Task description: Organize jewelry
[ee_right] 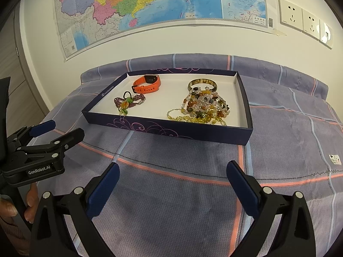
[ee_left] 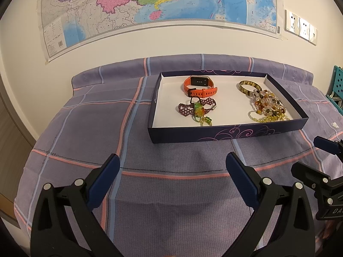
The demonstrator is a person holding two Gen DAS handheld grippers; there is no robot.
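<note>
A dark blue box lid (ee_left: 225,133) (ee_right: 171,131) with a white inside lies on the purple checked cloth. In it rest an orange smartwatch (ee_left: 200,85) (ee_right: 148,83), a purple beaded bracelet with green charms (ee_left: 198,109) (ee_right: 127,102), a brown-yellow bangle (ee_left: 249,86) (ee_right: 202,84) and a heap of amber bead strands (ee_left: 268,106) (ee_right: 203,107). My left gripper (ee_left: 172,167) hovers open over the cloth in front of the box, holding nothing. My right gripper (ee_right: 172,174) is also open and empty, short of the box's near wall.
A wall map (ee_left: 150,6) hangs behind the table, with wall sockets (ee_right: 306,21) to its right. A teal perforated crate (ee_left: 336,87) stands at the far right. A hand (ee_right: 12,209) grips the left gripper's handle. A small white tag (ee_right: 335,159) lies on the cloth.
</note>
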